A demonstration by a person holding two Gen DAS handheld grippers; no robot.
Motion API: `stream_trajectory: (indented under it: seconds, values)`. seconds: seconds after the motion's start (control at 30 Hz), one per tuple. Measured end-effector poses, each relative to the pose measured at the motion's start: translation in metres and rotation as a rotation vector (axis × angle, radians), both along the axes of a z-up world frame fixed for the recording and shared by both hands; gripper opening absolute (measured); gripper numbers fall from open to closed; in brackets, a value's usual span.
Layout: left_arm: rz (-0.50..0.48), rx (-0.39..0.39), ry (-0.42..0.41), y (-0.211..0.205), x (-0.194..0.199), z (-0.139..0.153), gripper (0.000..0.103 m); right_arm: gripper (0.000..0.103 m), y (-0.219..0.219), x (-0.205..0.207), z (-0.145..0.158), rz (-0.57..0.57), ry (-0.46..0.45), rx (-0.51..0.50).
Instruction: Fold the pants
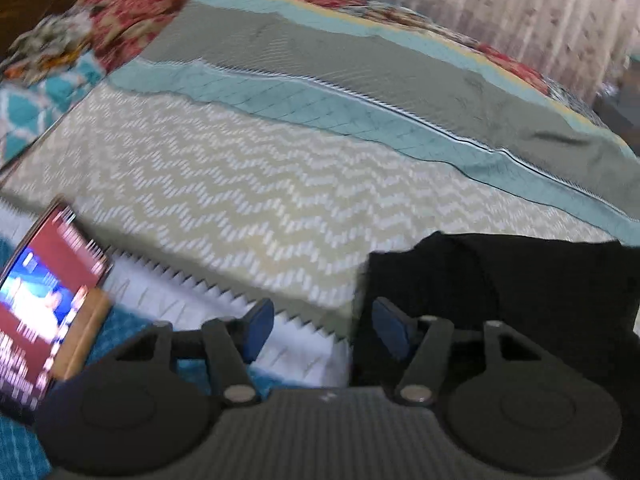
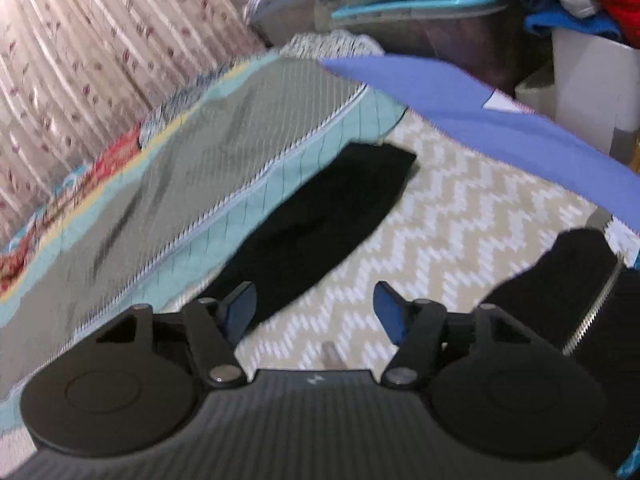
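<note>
The black pants (image 1: 520,300) lie folded on the chevron bedspread (image 1: 224,200), at the lower right of the left wrist view. My left gripper (image 1: 322,312) is open; its right pad (image 1: 390,330) stands over the pants' left edge, and nothing is pinched. In the right wrist view the pants (image 2: 320,228) show as a long dark strip running away beside a grey and teal quilt (image 2: 192,168). My right gripper (image 2: 315,300) is open above the strip's near end, holding nothing. Both views are blurred.
A lit phone (image 1: 44,300) leans at the left edge of the bed. A red floral cloth (image 1: 132,12) lies at the far left. A blue cloth (image 2: 500,120) crosses the upper right, with bins of clothes (image 2: 588,60) behind. A curtain (image 2: 80,60) hangs beyond the bed.
</note>
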State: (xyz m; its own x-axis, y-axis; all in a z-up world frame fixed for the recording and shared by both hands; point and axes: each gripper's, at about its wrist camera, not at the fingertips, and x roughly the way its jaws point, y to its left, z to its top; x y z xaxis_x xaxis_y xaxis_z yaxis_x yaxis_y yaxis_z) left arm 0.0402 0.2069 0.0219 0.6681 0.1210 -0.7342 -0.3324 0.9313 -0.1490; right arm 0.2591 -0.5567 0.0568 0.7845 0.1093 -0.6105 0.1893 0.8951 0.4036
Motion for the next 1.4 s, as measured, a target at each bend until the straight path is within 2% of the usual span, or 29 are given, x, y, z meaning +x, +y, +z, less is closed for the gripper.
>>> stream_trajectory:
  seconds: [0.03, 0.1, 0.23, 0.27, 0.3, 0.37, 0.47, 0.53, 0.57, 0.6, 0.63, 0.7, 0.73, 0.77, 0.83, 0.87, 0.9, 0.97, 1.1, 1.2, 1.27, 1.33, 1.4]
  values:
    - [-0.035, 0.006, -0.007, -0.003, 0.011, 0.0, 0.061, 0.066, 0.007, 0.001, 0.0, 0.018, -0.005, 0.012]
    - [-0.079, 0.018, 0.0, -0.009, 0.032, -0.007, 0.077, 0.066, 0.019, 0.01, 0.0, 0.041, -0.005, 0.033]
    - [-0.128, 0.039, 0.069, -0.019, 0.081, -0.032, 0.078, 0.066, 0.029, 0.031, -0.012, 0.015, 0.007, 0.039]
    - [-0.137, 0.034, 0.089, -0.022, 0.089, -0.039, 0.073, 0.066, 0.027, 0.037, -0.017, -0.007, 0.01, 0.035]
    - [-0.144, 0.027, 0.104, -0.025, 0.096, -0.046, 0.065, 0.066, 0.022, 0.044, -0.022, -0.037, 0.015, 0.038]
    - [-0.15, 0.086, 0.097, -0.04, 0.102, -0.053, 0.051, 0.066, 0.009, 0.059, -0.036, -0.094, 0.042, 0.075]
    - [-0.164, 0.188, 0.065, -0.06, 0.097, -0.049, 0.046, 0.065, -0.011, 0.087, -0.064, -0.159, 0.099, 0.169]
    - [-0.147, 0.239, 0.035, -0.064, 0.089, -0.042, 0.031, 0.045, -0.012, 0.105, -0.074, -0.171, 0.12, 0.19]
    - [-0.132, 0.255, 0.023, -0.063, 0.086, -0.037, 0.029, 0.015, -0.009, 0.114, -0.073, -0.159, 0.118, 0.178]
    - [-0.101, 0.251, -0.001, -0.058, 0.081, -0.03, 0.029, 0.005, -0.003, 0.124, -0.065, -0.147, 0.099, 0.154]
    - [-0.065, 0.224, -0.034, -0.05, 0.076, -0.022, 0.029, 0.004, 0.001, 0.128, -0.053, -0.146, 0.036, 0.148]
    - [0.048, 0.165, -0.086, -0.032, 0.064, -0.011, 0.029, 0.004, 0.006, 0.129, -0.024, -0.119, -0.143, 0.199]
    - [0.103, 0.142, -0.092, -0.024, 0.061, -0.01, 0.029, 0.005, 0.009, 0.133, -0.016, -0.085, -0.166, 0.205]
    - [0.142, 0.128, -0.08, -0.018, 0.061, -0.014, 0.029, 0.008, 0.015, 0.14, -0.01, -0.061, -0.142, 0.166]
    - [0.159, 0.107, -0.036, -0.012, 0.067, -0.025, 0.029, 0.037, 0.023, 0.154, -0.01, -0.041, -0.027, 0.053]
    - [0.163, 0.105, -0.02, -0.011, 0.068, -0.029, 0.03, 0.05, 0.021, 0.152, -0.011, -0.054, -0.015, 0.013]
    - [0.161, 0.107, -0.014, -0.012, 0.069, -0.033, 0.032, 0.049, 0.016, 0.146, -0.011, -0.073, -0.043, 0.001]
    - [0.16, 0.124, -0.015, -0.016, 0.069, -0.037, 0.034, 0.049, -0.006, 0.13, -0.015, -0.117, -0.103, 0.051]
    - [0.154, 0.131, -0.003, -0.018, 0.069, -0.043, 0.036, 0.049, -0.052, 0.108, -0.039, -0.284, -0.054, 0.11]
    - [0.152, 0.119, 0.007, -0.015, 0.072, -0.045, 0.037, 0.05, -0.075, 0.097, -0.057, -0.374, -0.033, 0.212]
    - [0.152, 0.124, 0.01, -0.015, 0.073, -0.046, 0.037, 0.05, -0.079, 0.1, -0.065, -0.391, -0.022, 0.266]
    - [0.154, 0.132, 0.012, -0.017, 0.074, -0.046, 0.037, 0.05, -0.073, 0.107, -0.065, -0.38, -0.019, 0.267]
    - [0.158, 0.137, 0.015, -0.019, 0.074, -0.046, 0.037, 0.057, -0.061, 0.114, -0.064, -0.368, -0.038, 0.267]
